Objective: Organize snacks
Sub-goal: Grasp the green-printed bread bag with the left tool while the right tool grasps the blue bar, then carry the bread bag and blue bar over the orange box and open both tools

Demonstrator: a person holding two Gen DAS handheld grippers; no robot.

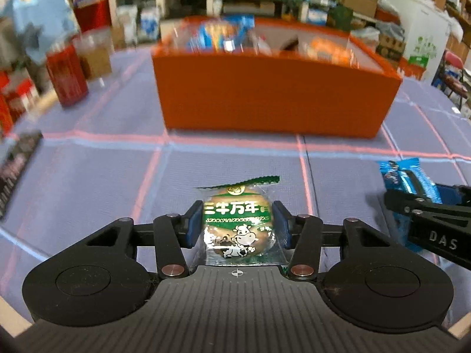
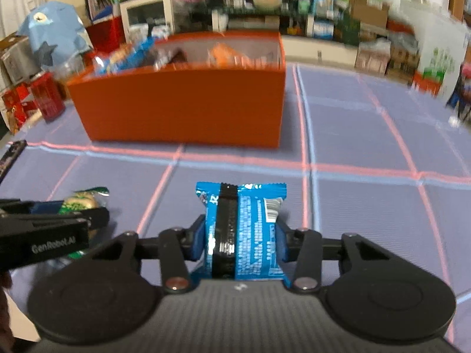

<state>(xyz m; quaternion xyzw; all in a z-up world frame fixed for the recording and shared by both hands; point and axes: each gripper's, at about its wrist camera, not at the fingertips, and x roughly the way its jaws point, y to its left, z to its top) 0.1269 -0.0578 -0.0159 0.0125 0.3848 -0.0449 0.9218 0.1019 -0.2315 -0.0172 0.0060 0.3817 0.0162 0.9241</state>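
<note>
Gripping a snack each: left gripper [image 1: 238,225] is clamped on a green-wrapped round biscuit pack [image 1: 238,229] with a cow print, right gripper [image 2: 240,239] clamped on a blue cookie packet [image 2: 243,229]. Both packs sit low over the checked tablecloth [image 1: 88,182], short of the orange box [image 1: 273,97] that already has snacks in it.

Risks, as I judge them: slick film could slide out of the pads on the lift; squeezing may crack the biscuit; the two grippers are close side by side and could clip each other heading for the same box; a pack could catch the box's near wall.

Hard to tell: whether the packs are clear of the cloth, box contents (blurred), compartment dividers, the packs' rear ends behind the gripper bodies.
</note>
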